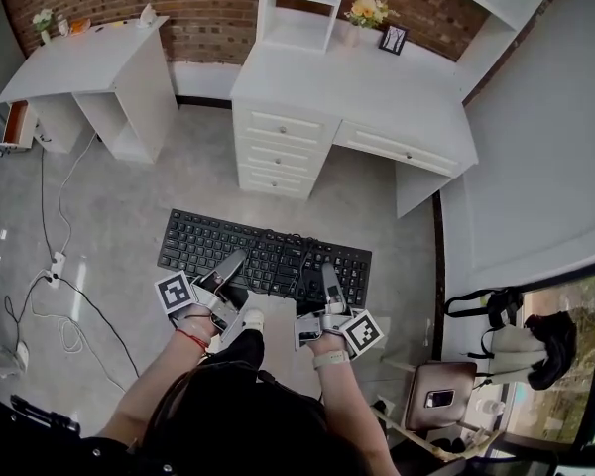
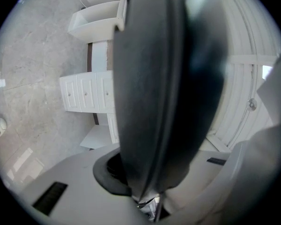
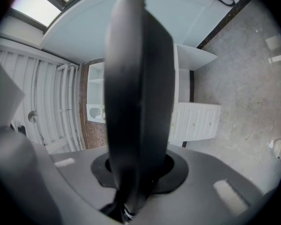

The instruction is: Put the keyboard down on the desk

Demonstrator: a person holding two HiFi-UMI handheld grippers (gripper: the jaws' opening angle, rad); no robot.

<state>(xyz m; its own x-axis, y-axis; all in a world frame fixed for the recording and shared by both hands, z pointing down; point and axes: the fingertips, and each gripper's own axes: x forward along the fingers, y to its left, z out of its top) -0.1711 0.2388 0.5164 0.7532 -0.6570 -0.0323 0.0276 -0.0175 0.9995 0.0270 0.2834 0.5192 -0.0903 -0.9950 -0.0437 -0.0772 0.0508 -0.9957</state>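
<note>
Two holds logged: left gripper (image 1: 233, 266) and right gripper (image 1: 330, 278) each clamped on near edge of keyboard (image 1: 268, 251), spaced apart, likely to keep it level. Keyboard was airborne over floor (image 1: 109, 226), short of far white worktop (image 1: 377, 97); not yet set down.

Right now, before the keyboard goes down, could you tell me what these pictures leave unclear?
- Left gripper view: the blurred keyboard fills the middle, hiding much of the desk.
- Right gripper view: the same; no keys show.
- Head view: key print is too small; the left claw and right claw cover its near edge.
</note>
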